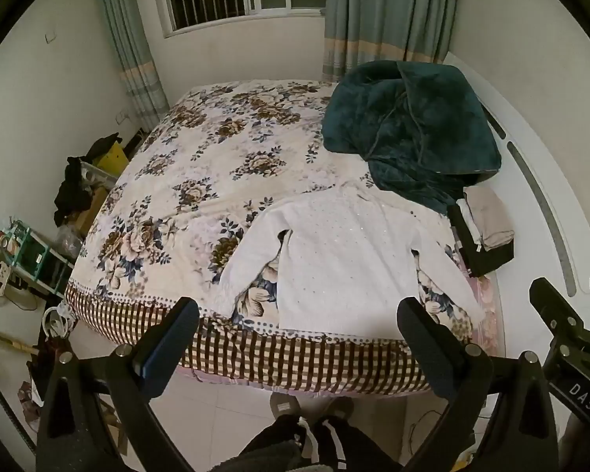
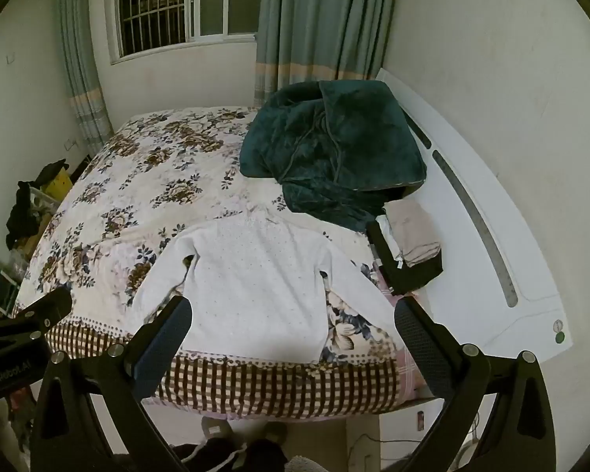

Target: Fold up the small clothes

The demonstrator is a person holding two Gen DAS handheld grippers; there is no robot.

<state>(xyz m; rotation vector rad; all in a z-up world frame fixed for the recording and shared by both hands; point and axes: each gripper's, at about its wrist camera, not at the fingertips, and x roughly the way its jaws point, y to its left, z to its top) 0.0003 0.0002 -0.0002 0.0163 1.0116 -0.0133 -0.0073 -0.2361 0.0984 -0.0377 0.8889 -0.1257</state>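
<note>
The white sweater (image 2: 255,275) lies flat on the bed (image 2: 137,181), hem toward both wide-open, empty hand-held grippers, left (image 1: 299,338) and right (image 2: 295,338); its length runs away from them; neither looks clearly nearer.

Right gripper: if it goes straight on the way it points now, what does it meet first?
Probably the white sweater lying flat on the floral bedspread. The right gripper is open and empty, aimed down at its lower body; depth is hard to judge.
</note>
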